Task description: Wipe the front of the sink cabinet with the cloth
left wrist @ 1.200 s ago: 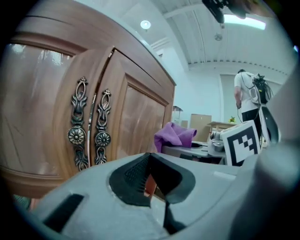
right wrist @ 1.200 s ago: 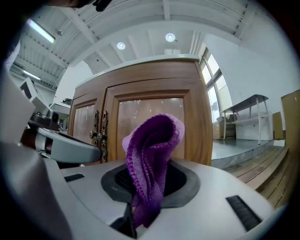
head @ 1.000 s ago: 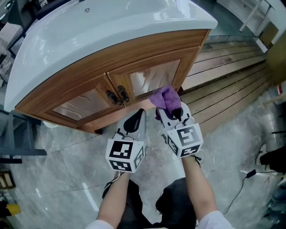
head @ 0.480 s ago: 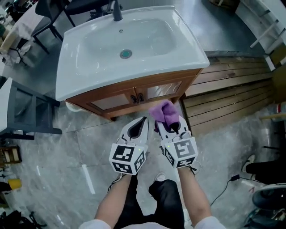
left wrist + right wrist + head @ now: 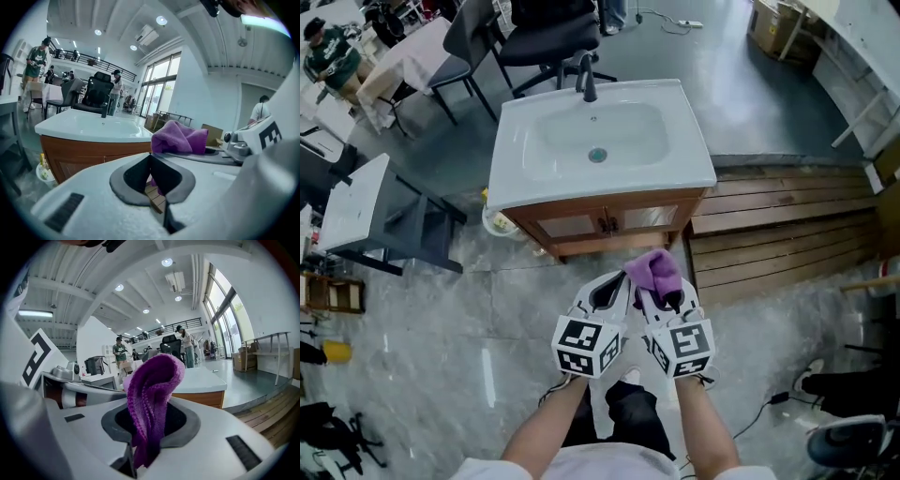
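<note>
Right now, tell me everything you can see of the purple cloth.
The purple cloth looks like soft, fuzzy microfibre, plain with no print. It is bunched and folded, pinched between the jaws of the right gripper, its rounded bulk standing out beyond their tips. Only that gripper touches it; it is held in the air, short of the sink cabinet, not against its front.

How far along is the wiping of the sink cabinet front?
Done: the right gripper is shut on the purple cloth. In hand: nothing; the cloth is held apart from the cabinet front, not touching it. Remaining: bring it there and wipe.
</note>
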